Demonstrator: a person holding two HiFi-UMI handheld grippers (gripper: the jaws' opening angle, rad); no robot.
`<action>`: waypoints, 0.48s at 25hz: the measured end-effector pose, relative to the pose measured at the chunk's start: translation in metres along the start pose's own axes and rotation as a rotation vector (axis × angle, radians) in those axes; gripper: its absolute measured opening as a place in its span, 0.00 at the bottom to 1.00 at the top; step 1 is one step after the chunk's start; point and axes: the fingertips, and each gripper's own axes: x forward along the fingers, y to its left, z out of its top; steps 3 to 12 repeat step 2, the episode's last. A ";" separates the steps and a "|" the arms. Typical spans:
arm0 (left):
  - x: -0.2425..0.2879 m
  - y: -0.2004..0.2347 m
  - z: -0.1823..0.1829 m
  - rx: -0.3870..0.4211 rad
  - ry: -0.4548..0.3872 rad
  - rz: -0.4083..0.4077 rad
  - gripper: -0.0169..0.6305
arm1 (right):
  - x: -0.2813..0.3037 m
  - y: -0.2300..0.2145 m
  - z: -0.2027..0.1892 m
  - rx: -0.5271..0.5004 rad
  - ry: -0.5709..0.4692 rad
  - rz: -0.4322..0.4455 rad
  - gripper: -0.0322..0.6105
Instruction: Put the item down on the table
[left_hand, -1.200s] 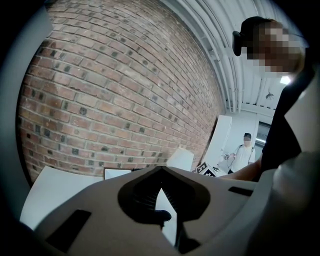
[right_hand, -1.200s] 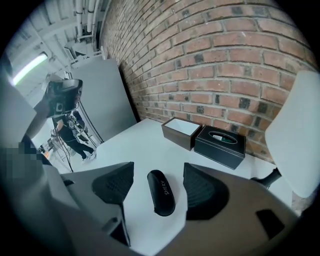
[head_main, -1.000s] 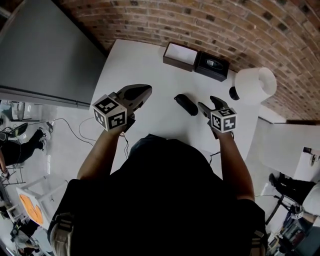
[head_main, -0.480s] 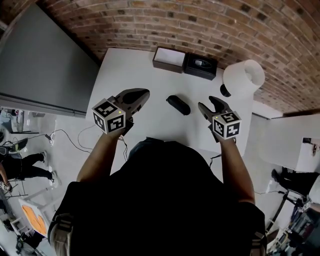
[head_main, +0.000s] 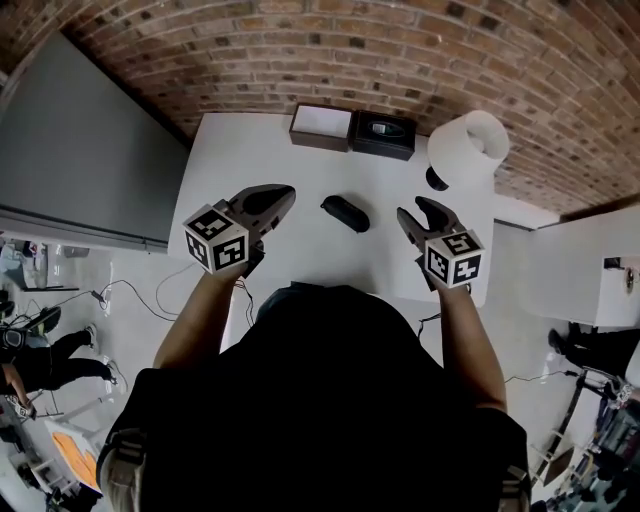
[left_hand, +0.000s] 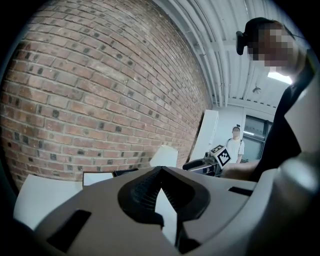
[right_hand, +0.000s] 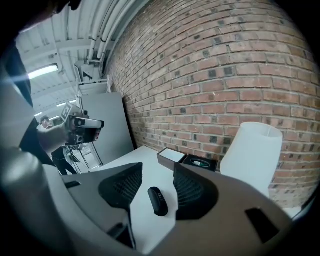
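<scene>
1. Task's item (head_main: 344, 213), a dark oblong case: lying flat on the table (head_main: 250, 150), about mid-width, touching nothing else, free of both grippers.
2. Just to its right, right gripper (head_main: 416, 210): hovering above the tabletop, aimed forward and a little down. Jaws just drawn closer, yet a gap showing between them in the right gripper view. Nothing pinched; only the item visible beyond them, down on the table.
3. On the other side, left gripper (head_main: 284, 194): held left of the item, apart from it. Jaws pressed together at the tips, nothing between them.
4. Farther back, along the table's far edge by the brick wall (head_main: 400, 50): white box (head_main: 321, 122), black box (head_main: 381, 131) just beside it, white shade (head_main: 466, 147) at the right corner. All well apart from the item.
5. Step in hand, as judged: set-down done, item released, now the retreat.
6. Next move, as judged: little left beyond drawing both grippers back toward the body, keeping the right one high enough not to brush the case. Only small risk: a low sweep nudging the item along the smooth top.
</scene>
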 end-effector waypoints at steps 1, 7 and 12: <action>0.001 -0.003 0.000 0.000 0.002 -0.002 0.05 | -0.004 0.001 0.000 0.001 -0.005 0.000 0.37; 0.002 -0.007 -0.001 -0.001 0.003 -0.004 0.05 | -0.007 0.001 0.001 0.002 -0.010 0.000 0.36; 0.002 -0.007 -0.001 -0.001 0.003 -0.004 0.05 | -0.007 0.001 0.001 0.002 -0.010 0.000 0.36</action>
